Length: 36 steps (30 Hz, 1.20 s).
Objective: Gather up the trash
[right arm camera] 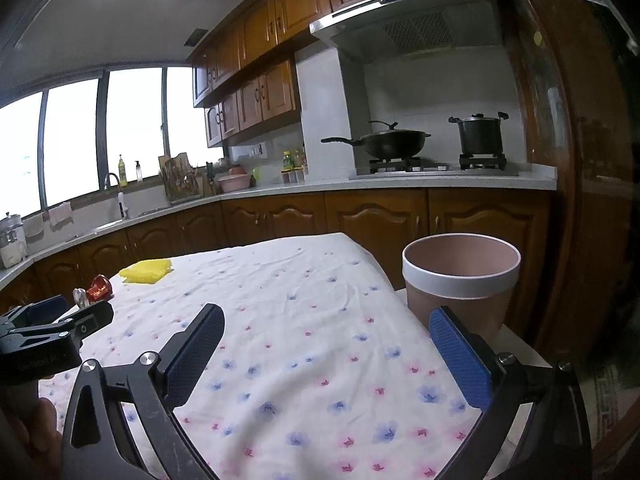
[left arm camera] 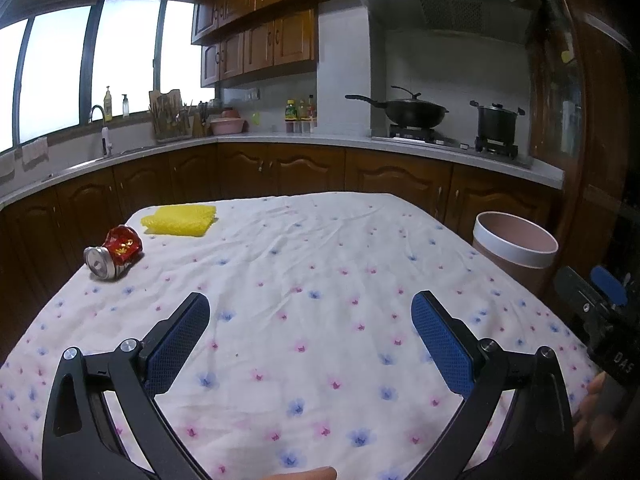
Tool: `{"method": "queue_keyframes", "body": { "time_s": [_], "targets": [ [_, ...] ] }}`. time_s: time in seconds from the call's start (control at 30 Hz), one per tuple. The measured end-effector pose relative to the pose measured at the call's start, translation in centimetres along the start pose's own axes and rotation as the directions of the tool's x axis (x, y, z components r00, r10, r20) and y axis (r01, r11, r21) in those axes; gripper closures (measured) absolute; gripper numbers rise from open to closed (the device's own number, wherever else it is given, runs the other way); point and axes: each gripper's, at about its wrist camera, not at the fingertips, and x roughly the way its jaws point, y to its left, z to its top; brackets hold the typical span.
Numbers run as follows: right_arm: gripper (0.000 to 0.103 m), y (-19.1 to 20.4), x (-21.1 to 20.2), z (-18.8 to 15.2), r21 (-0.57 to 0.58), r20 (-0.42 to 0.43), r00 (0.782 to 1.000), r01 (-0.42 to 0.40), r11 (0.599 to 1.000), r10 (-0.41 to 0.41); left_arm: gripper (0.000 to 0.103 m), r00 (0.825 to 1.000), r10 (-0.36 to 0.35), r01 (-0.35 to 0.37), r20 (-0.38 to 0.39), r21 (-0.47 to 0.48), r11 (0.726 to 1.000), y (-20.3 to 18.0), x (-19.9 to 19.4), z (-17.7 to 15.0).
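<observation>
A crushed red can (left arm camera: 114, 254) lies on its side near the table's far left edge, and it shows small in the right wrist view (right arm camera: 93, 289). A yellow mesh cloth (left arm camera: 179, 220) (right arm camera: 146, 270) lies just beyond it at the far left corner. A pink waste bin with a white rim (left arm camera: 514, 248) (right arm camera: 460, 280) stands off the table's right side. My left gripper (left arm camera: 310, 314) hovers open over the near middle of the flowered tablecloth (left arm camera: 320, 264), with nothing between its blue pads. My right gripper (right arm camera: 328, 326) is open too, near the table's right edge just short of the bin.
Wooden base cabinets and a pale counter (left arm camera: 280, 138) run behind the table. A wok (left arm camera: 412, 114) and a pot (left arm camera: 498, 122) sit on the stove. A sink tap (left arm camera: 100, 120) is at the left under the windows. A hand (left arm camera: 594, 412) holds the other gripper at the right edge.
</observation>
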Motion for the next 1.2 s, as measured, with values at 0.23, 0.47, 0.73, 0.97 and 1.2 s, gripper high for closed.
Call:
{"method": "queue_keyframes", "body": {
  "time_s": [0.23,0.47,0.73,0.97,1.2],
  "targets": [
    [0.0,0.1,0.08,-0.03,0.003,-0.005,1.0,-0.008,1.0,0.008,0.0,1.0,0.001,-0.001,0.002,0.005,1.0,-0.15,-0.12,-0.04],
    [0.0,0.1,0.12,0.08,0.006,-0.007,1.0,-0.015,1.0,0.015,0.0,1.0,0.001,-0.001,-0.004,0.005,1.0,-0.01,-0.07,0.02],
    [0.0,0.13,0.16,0.09,0.016,-0.007,1.0,-0.025,1.0,0.025,0.0,1.0,0.007,-0.007,0.0,0.009,1.0,0.07,-0.17,0.01],
    [0.0,0.23,0.17,0.08,0.017,-0.009,1.0,-0.028,0.999,0.028,0.0,1.0,0.005,-0.005,-0.005,0.01,1.0,0.02,-0.14,-0.03],
    [0.0,0.25,0.28,0.08,0.018,-0.01,1.0,-0.029,0.999,0.03,0.0,1.0,0.001,-0.001,-0.007,0.008,1.0,0.09,-0.07,0.07]
  ]
}}
